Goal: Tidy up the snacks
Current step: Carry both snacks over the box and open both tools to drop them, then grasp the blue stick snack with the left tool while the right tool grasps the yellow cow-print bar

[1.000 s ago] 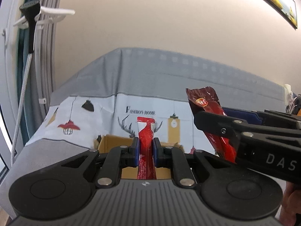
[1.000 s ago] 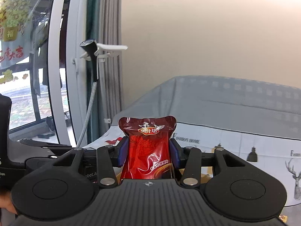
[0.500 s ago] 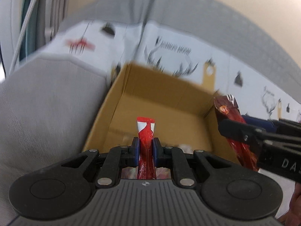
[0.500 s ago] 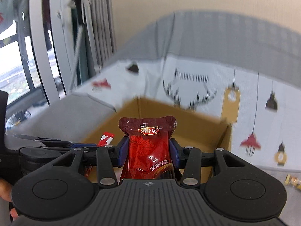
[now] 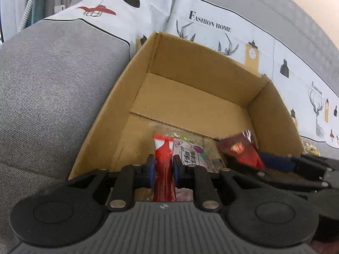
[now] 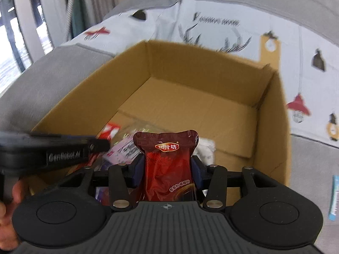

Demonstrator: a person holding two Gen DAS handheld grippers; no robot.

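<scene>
An open cardboard box (image 5: 201, 67) sits on a sofa, and both grippers reach down into its near end. My left gripper (image 5: 164, 163) has a slim red stick packet (image 5: 163, 150) upright between its blue pads. Its jaws are opening, with the pads still against the packet. My right gripper (image 6: 168, 169) has a dark red pouch (image 6: 167, 158) between its pads, and its jaws are opening too. The left wrist view shows the right gripper (image 5: 250, 160) and the pouch (image 5: 239, 150) at the right. In the right wrist view the left gripper (image 6: 99, 144) comes in from the left.
A pink-and-white packet (image 5: 190, 154) and other wrappers lie on the box floor near the grippers; the far half of the floor is bare. Grey sofa cushion (image 5: 53, 84) lies left of the box, printed cloth (image 5: 211, 23) behind it. A blue packet (image 6: 335, 196) lies to the right.
Both grippers have dropped from above the sofa and tipped down into the near end of the box. Each carries the same snack as before.
</scene>
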